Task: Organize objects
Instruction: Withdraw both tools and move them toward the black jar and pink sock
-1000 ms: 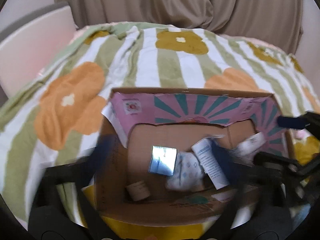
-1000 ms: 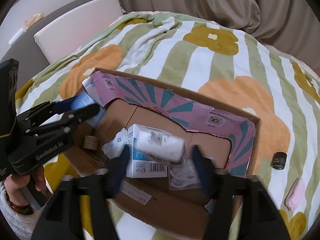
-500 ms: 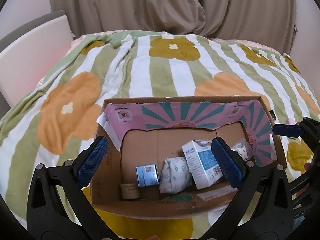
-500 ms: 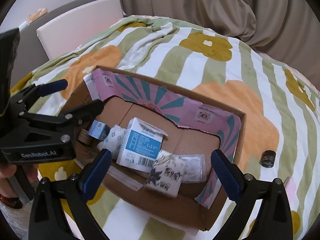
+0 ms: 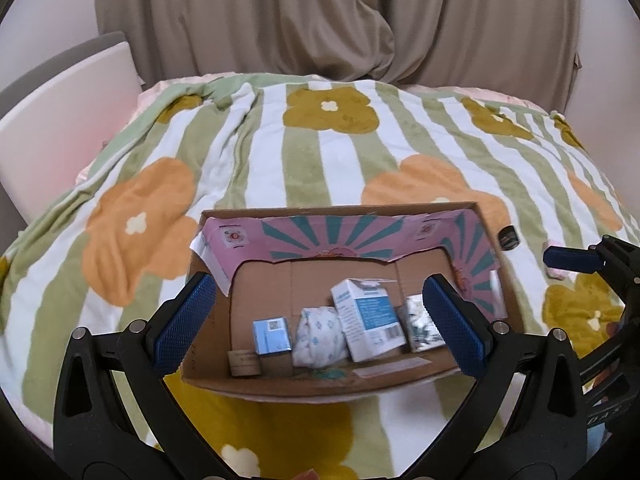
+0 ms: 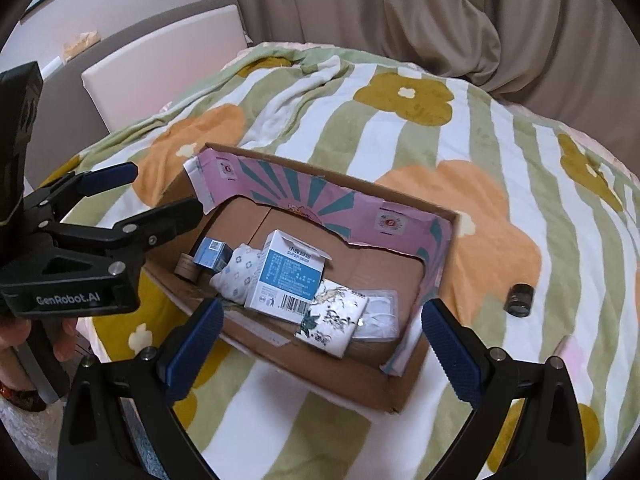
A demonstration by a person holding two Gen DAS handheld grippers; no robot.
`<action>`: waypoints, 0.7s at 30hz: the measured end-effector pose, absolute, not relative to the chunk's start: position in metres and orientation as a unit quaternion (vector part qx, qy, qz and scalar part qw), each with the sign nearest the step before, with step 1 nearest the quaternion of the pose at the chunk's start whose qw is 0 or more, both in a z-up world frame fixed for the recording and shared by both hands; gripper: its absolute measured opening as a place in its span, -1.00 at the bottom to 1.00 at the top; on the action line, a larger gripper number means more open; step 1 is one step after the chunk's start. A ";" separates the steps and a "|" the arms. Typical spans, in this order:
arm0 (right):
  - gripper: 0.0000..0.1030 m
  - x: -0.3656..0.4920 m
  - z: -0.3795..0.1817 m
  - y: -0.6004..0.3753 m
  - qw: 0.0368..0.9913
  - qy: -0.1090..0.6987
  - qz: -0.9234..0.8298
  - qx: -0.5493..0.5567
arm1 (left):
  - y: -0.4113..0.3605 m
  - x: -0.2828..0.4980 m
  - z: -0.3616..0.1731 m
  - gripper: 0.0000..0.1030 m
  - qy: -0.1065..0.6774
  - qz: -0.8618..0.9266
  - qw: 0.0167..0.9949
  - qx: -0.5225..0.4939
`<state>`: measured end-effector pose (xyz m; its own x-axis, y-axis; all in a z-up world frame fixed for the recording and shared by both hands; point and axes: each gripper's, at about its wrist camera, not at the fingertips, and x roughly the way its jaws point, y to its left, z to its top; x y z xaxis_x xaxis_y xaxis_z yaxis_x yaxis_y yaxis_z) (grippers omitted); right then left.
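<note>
A green-and-white striped blanket with orange flowers (image 6: pixel 400 152) is spread beneath an open brown cardboard box with a pink-and-teal lining (image 6: pixel 392 216). Inside it are seen a white-and-blue carton (image 6: pixel 288 272), a white floral packet (image 6: pixel 332 320) and a small blue box (image 6: pixel 212 250). A small dark jar (image 6: pixel 519 299) lies outside, on the blanket. Both the left gripper (image 5: pixel 316 322) and right gripper (image 6: pixel 320 344) are held spread wide, nothing between them.

Left tool (image 6: pixel 160 192) body: I read "GenRobot.AI" in pale letters on its black side, seen from the right wrist view.
White-and-blue carton (image 6: pixel 286 276) in the cardboard box (image 6: pixel 360 380): I make out "SUPER DEEP" under a line of Chinese characters I can't read; a barcode sits at its lower edge, digits too small.
Small blue box (image 6: pixel 211 254): a QR-style square, unreadable.
</note>
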<state>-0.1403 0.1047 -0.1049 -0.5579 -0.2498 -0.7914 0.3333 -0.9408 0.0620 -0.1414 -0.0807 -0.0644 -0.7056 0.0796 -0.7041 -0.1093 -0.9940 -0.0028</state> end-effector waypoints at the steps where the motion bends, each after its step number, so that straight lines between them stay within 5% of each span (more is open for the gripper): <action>1: 0.92 -0.136 -0.099 0.109 0.162 0.047 -0.884 0.437 | -0.078 -0.138 -0.061 1.00 0.018 0.924 0.053 -0.379; 21: 0.92 -0.068 -0.001 0.244 0.071 0.085 -0.929 0.353 | 0.075 -0.107 0.008 1.00 -0.001 0.932 0.162 -0.326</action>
